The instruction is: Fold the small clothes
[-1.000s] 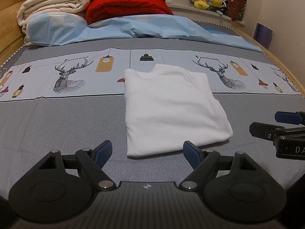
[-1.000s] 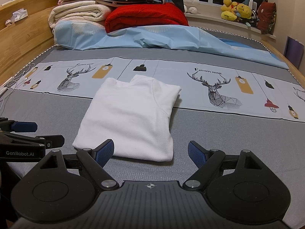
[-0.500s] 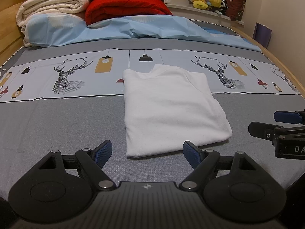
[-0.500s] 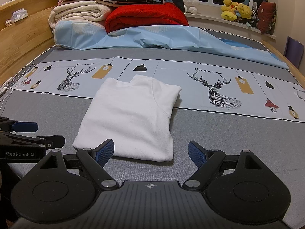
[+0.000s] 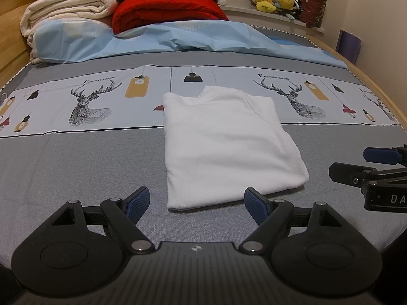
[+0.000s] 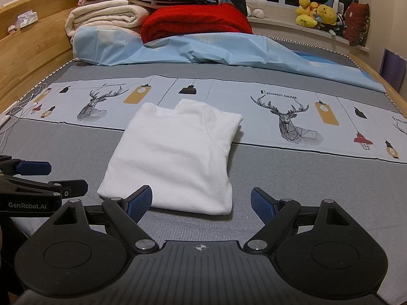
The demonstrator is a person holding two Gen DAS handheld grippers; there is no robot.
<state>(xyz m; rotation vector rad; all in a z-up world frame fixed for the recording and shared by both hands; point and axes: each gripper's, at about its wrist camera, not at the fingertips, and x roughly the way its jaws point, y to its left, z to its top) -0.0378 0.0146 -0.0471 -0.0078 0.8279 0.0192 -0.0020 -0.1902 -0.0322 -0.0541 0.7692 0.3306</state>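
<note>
A small white shirt lies folded into a flat rectangle on the grey bed sheet, collar end away from me; it also shows in the right wrist view. My left gripper is open and empty, just short of the shirt's near edge. My right gripper is open and empty at the shirt's near right corner. Each gripper shows from the side in the other's view, the right gripper at the right edge and the left gripper at the left edge.
A crumpled light blue cover, folded cream blankets and a red blanket are piled at the far end of the bed. Wooden bed frame runs along the left. Plush toys sit on the window sill.
Nothing has visibly changed apart from a very slight drift of the left wrist view. Both grippers stay open and the shirt has not moved.
</note>
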